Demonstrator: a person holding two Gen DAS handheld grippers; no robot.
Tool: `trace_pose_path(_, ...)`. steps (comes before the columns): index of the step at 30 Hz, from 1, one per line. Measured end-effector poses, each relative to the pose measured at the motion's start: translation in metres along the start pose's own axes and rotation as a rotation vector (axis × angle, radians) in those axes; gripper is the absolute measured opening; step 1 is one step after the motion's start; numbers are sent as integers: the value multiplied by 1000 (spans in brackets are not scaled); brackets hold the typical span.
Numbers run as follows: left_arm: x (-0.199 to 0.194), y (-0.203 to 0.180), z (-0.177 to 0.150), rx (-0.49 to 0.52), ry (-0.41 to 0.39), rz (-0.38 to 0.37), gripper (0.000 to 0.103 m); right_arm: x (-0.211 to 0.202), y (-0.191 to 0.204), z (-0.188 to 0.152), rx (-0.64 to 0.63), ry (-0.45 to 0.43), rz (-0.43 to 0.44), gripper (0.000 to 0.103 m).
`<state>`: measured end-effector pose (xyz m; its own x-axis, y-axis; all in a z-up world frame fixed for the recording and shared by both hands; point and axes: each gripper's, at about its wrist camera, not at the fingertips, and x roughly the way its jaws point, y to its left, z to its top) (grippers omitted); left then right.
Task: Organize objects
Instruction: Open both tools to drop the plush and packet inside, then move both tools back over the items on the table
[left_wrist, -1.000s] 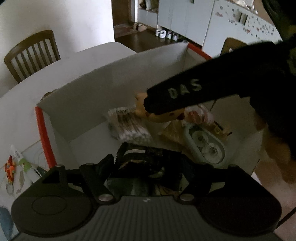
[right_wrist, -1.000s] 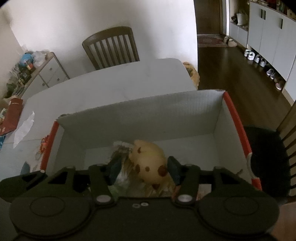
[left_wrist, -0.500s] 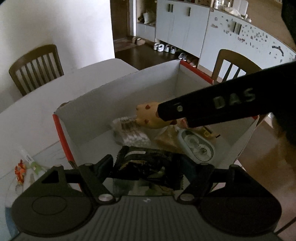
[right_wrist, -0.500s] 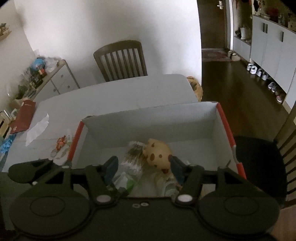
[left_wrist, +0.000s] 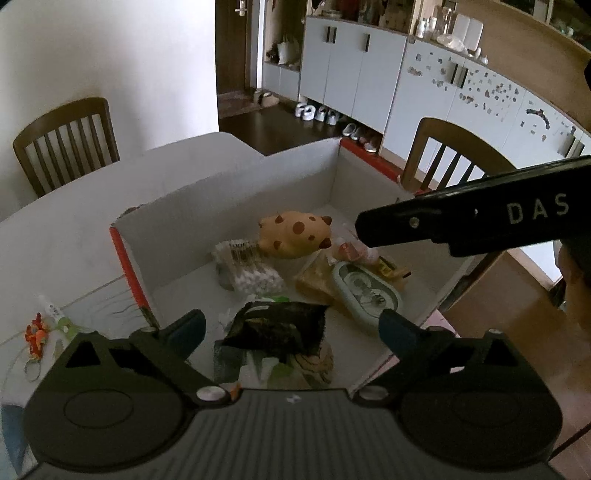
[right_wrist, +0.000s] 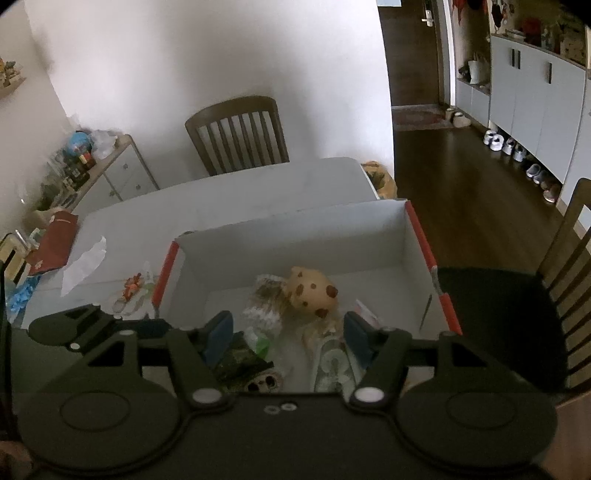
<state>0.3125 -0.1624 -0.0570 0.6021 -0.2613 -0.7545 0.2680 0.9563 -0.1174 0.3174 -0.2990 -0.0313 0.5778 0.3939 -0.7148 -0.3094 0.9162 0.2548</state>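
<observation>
A white cardboard box (left_wrist: 229, 192) with red edges stands on the white table. In it lie a yellow spotted toy (left_wrist: 295, 236), a pack of cotton swabs (left_wrist: 247, 269), a pale green case (left_wrist: 365, 295) and a dark packet (left_wrist: 277, 325). My left gripper (left_wrist: 291, 328) is open above the box's near side, over the dark packet. My right gripper (right_wrist: 284, 332) is open and empty above the box; the spotted toy (right_wrist: 312, 291) lies free beyond its fingers. Its finger (left_wrist: 461, 225) crosses the left wrist view at the right.
A small orange trinket and wrapper (left_wrist: 40, 328) lie on the table left of the box. Wooden chairs (right_wrist: 240, 133) stand at the table's far side and at the right (left_wrist: 443, 155). A red booklet and crumpled paper (right_wrist: 85, 258) lie at the table's left.
My right gripper has let go of the spotted toy, which now lies in the box, and has drawn back and up. My left gripper has opened wider and risen.
</observation>
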Motion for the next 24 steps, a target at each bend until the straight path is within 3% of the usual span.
trace_pose_path(4,-12,0,-4,-11,-19,-4,100,-9,6,-4,-9,-17,5,80)
trace_pose_path(15,-47,18,-14,-2,-77,-51,100,-27,31,-15,15,-63,-28,83)
trace_pose_path(24,-78,67,-28,-5,-107,-72,100,-26,73,-26,63,-66,-51,85)
